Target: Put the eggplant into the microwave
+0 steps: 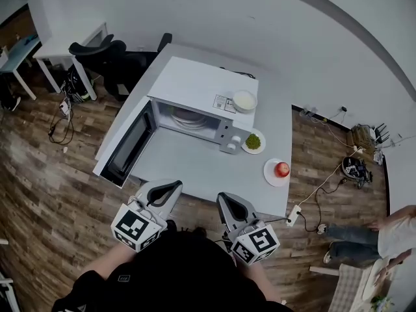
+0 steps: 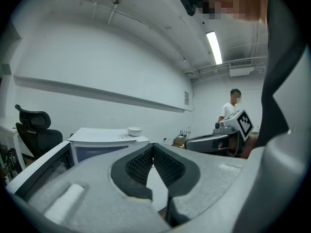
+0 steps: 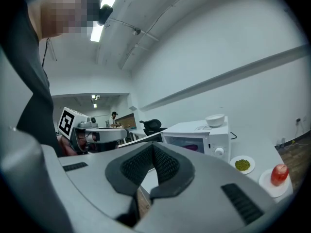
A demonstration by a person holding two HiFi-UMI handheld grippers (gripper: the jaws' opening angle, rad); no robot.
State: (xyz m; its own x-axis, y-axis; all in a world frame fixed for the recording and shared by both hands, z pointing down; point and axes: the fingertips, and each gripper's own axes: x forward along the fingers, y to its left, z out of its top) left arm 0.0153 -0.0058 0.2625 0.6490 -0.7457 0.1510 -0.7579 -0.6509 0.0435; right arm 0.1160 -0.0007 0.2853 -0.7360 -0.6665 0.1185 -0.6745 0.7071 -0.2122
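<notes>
Collision is risked with the door [image 1: 127, 145] of the microwave [image 1: 201, 86], swung wide open near the left hand-held gripper [image 1: 173, 187], which is closed and empty. The eggplant [image 3: 192, 147] is glimpsed inside. The right hand-held gripper [image 1: 226, 200] is likewise closed, empty.

The grey left tool [image 2: 153, 147], its black ribbed pads [image 2: 141, 165] meeting at the tips with nothing between, faces a white box-shaped microwave [image 2: 104, 142] topped by a small white bowl [image 2: 134, 130], a black office chair [image 2: 36, 130] leftward, the right tool [image 2: 192, 142] rightward.
</notes>
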